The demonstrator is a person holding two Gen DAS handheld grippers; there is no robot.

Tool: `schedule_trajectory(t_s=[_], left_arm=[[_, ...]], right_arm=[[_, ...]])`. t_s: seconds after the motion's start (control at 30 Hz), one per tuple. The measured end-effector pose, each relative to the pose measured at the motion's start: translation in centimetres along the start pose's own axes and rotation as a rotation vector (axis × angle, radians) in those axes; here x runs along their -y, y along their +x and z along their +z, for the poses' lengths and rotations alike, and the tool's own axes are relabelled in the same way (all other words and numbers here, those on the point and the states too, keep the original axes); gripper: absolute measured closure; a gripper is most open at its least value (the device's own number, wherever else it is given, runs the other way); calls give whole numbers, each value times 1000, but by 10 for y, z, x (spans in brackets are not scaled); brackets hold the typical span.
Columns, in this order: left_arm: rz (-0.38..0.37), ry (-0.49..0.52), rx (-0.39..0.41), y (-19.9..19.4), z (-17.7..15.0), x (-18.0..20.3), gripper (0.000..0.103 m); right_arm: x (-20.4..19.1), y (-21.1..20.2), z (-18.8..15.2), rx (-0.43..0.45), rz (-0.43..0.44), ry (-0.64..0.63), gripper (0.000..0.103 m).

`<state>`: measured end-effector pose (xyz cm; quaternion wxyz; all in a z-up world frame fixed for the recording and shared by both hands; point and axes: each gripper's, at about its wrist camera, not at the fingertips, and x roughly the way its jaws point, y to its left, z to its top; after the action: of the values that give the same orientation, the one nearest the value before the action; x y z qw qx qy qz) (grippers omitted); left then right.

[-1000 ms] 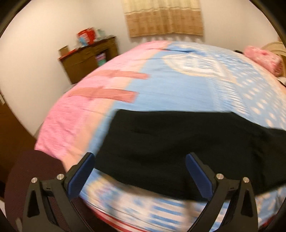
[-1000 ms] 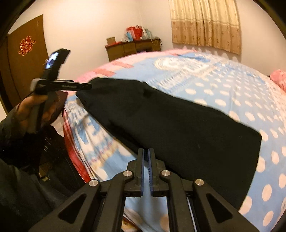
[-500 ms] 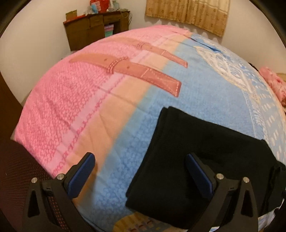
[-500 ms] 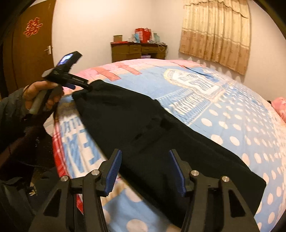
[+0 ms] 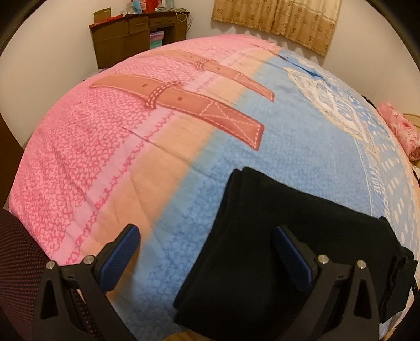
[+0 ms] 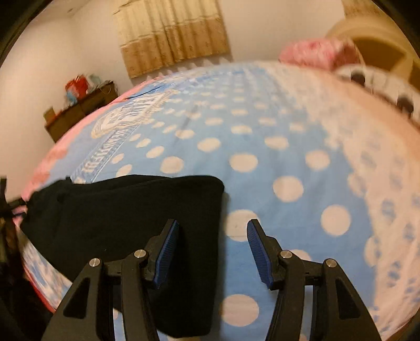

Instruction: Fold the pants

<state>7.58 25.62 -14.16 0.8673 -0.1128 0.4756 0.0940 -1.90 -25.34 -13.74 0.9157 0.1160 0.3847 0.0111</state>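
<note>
Pants [image 5: 283,249]: black, lying flat on the bed [image 5: 131,147] near its front edge, folded into a long band; seen from the right wrist [image 6: 131,209], one squared end sits on the blue polka-dot part of the cover.
Left gripper [image 5: 207,255]: jaws wide apart, nothing between the pads; it hangs over the near end of the pants, with the blue pad [image 5: 294,258] of one finger over the black cloth and the other finger over bare blue and peach cover beside the pants.
Right gripper [image 6: 213,253]: jaws parted about halfway, holding nothing; the squared end edge of the pants runs between the two fingers, one finger over black cloth, the other over the dotted cover. Whether either pad touches the cloth I cannot tell.
Bed cover: pink with brown strap prints on the side left of the pants in the left wrist view, blue with white dots on the other.
Pink pillow [image 5: 401,133]: at the head of the bed, well apart from the pants.
Wooden cabinet [image 5: 136,36]: against the wall beyond the bed, with clutter on top.
Curtain [image 5: 278,21]: tan, on the wall behind the bed.
Right wrist view: blurred toward the far side.
</note>
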Motion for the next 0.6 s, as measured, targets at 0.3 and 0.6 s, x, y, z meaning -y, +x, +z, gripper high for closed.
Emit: schedule_trajectory(t_s=[0.3,0.6], left_arm=[[12,6,3,-2,-4,0,0],[-57,16,-42,5,-5,3,0]], right_arm=[[-22,1,-6,4,-62,-158,93],[-18,0,-12,35,-65,-180,84]])
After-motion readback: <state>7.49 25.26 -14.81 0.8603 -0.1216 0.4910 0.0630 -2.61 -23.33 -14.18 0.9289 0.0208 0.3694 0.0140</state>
